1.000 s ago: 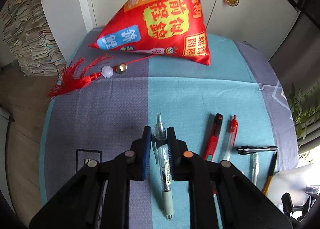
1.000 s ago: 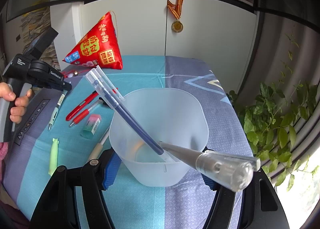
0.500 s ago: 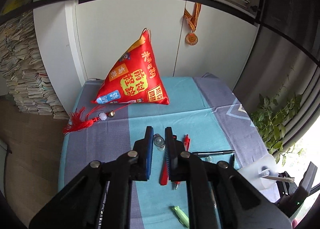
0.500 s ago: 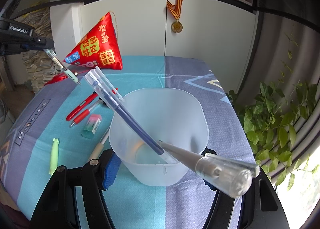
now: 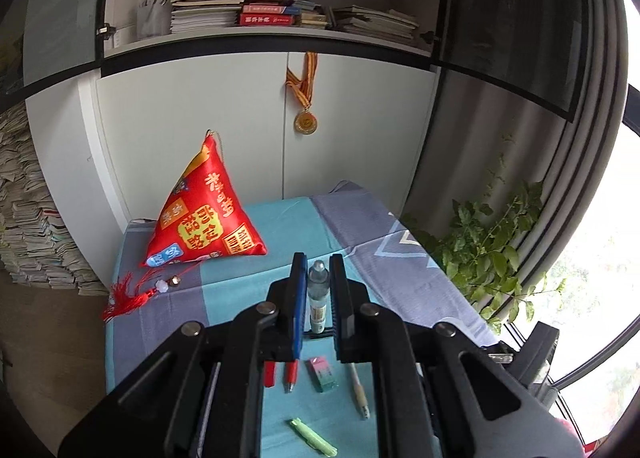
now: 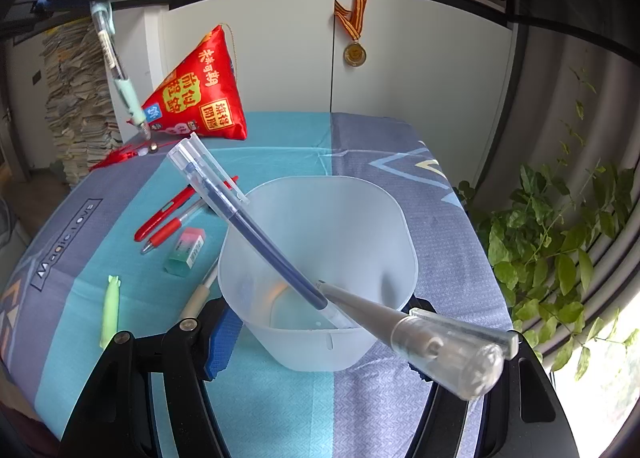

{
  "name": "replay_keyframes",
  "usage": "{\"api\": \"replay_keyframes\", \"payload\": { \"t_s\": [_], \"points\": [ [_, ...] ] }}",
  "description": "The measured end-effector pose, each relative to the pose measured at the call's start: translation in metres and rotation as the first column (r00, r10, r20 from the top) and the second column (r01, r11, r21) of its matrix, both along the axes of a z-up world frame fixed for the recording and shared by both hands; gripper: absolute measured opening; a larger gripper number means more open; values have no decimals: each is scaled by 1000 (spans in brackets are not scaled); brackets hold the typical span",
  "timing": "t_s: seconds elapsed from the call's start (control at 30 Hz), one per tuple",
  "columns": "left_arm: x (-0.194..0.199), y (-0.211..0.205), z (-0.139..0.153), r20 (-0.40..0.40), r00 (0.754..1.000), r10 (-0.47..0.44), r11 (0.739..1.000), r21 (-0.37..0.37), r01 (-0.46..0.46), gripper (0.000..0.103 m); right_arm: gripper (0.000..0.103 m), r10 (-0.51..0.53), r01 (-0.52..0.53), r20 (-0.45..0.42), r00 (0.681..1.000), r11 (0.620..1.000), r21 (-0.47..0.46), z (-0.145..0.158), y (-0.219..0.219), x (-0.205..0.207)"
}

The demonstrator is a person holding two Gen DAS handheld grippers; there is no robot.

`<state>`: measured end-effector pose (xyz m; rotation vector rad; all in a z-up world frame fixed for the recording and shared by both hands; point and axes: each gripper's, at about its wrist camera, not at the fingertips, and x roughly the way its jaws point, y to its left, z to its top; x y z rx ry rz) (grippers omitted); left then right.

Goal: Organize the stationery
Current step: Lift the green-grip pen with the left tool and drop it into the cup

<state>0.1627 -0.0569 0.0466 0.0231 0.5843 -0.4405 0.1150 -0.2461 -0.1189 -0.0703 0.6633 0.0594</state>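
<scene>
My left gripper [image 5: 318, 262] is shut on a clear pen with a mint-green grip [image 5: 318, 298] and holds it high above the table. From the right wrist view that pen [image 6: 116, 69] hangs tip-down at the upper left. My right gripper [image 6: 320, 354] is shut on a translucent cup [image 6: 320, 250] that stands on the tablecloth. A blue pen [image 6: 240, 213] and a grey pen with a clear cap [image 6: 420, 334] lean inside it. Two red pens [image 6: 168, 213], an eraser [image 6: 186, 250], a green piece [image 6: 110, 310] and a beige pen [image 6: 198, 298] lie left of the cup.
A red pyramid cushion [image 6: 200, 97] with a red tassel [image 6: 116, 157] sits at the back left of the table [image 6: 280, 133]. A medal [image 6: 354, 53] hangs on the white cabinet behind. A leafy plant [image 6: 552, 242] stands to the right, stacked papers [image 6: 76, 109] to the left.
My left gripper has risen well above the table with the mint pen lifted off the cloth, and it has tilted up towards the cabinet. The right gripper and cup have not moved.
</scene>
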Motion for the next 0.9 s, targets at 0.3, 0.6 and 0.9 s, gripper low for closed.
{"api": "replay_keyframes", "payload": {
  "t_s": [0.3,0.6,0.9],
  "points": [
    [-16,-42,29,33,987,-159,985,-56,161,9,70,1,-1,-1,1000,1000,0,0,0,0],
    [-15,-91,6,-43,960,-278,961,-24,277,9,70,2,-2,-1,1000,1000,0,0,0,1],
    [-2,-107,-43,-201,936,-291,953,24,301,9,70,2,-2,-1,1000,1000,0,0,0,1]
  ]
}}
